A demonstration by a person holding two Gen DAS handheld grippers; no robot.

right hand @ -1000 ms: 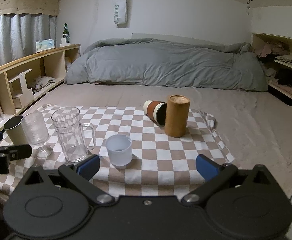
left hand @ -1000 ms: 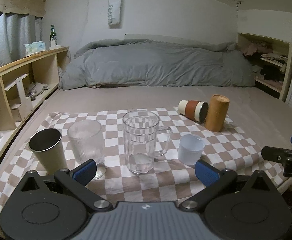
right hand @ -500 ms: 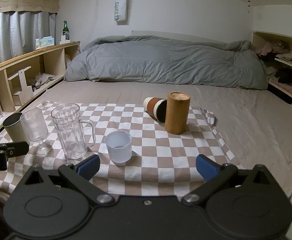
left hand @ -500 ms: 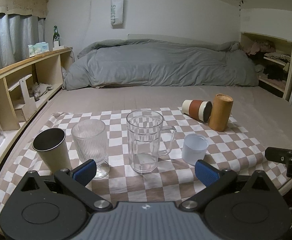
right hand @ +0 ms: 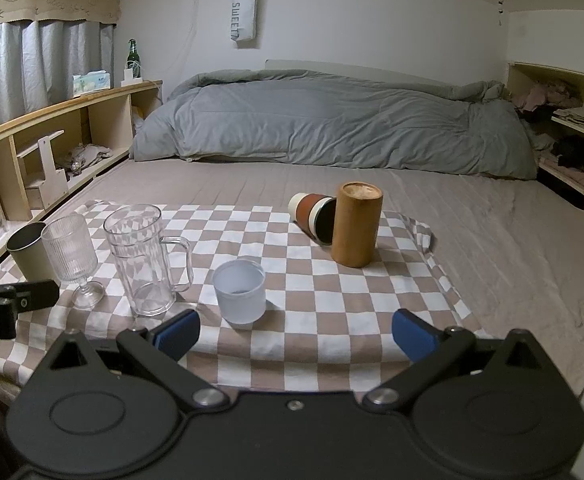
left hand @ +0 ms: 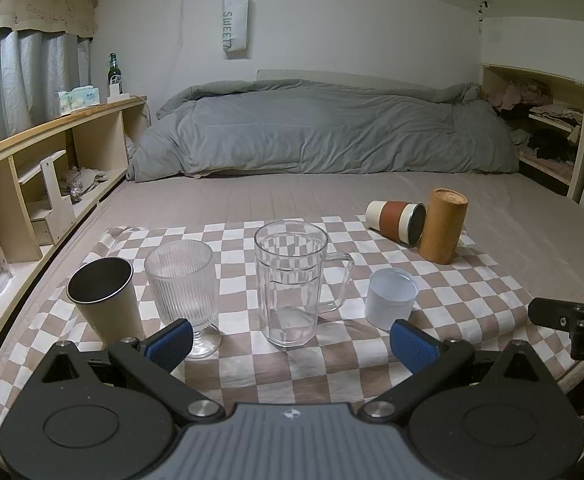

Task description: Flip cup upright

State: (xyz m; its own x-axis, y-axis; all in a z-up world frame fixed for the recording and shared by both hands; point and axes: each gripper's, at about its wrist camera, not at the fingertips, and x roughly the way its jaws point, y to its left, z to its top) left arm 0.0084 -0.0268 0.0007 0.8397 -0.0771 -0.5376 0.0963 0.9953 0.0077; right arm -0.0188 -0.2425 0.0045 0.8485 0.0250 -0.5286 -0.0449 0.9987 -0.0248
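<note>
- The right gripper (right hand: 294, 330) is held low at the near edge of the brown-and-white checked cloth (right hand: 332, 300), its blue-padded fingers (right hand: 176, 330) spread wide with nothing between them.
- The left gripper (left hand: 290, 340) is likewise spread wide and empty, level with the near row of vessels; no grasp has been made by either.
- Just beyond the fingers, the small frosted white tumbler (right hand: 239, 296), the clear faceted glass mug with handle (right hand: 144, 260), the ribbed stemmed glass (right hand: 72, 260) and the dark-lined beige metal cup (right hand: 28, 254) are seen standing mouth up, so none of them is judged to need flipping.
- Farther back, the banded cream-and-rust cup (right hand: 312, 216) is found lying on its side on the cloth, its dark mouth turned toward the tall tan cylindrical canister (right hand: 356, 228), which it touches or nearly touches.
- The reach is best made with the right gripper, which is judged nearer, carried over or to the right of the frosted tumbler so that it is not knocked.
- The lying cup should be taken across its banded body, away from the canister, the jaws being closed only once both pads flank it.
- It should be lifted slightly before being rotated, since the soft bedding beneath is likely to let it roll, and set down mouth up, apart from the canister.
</note>
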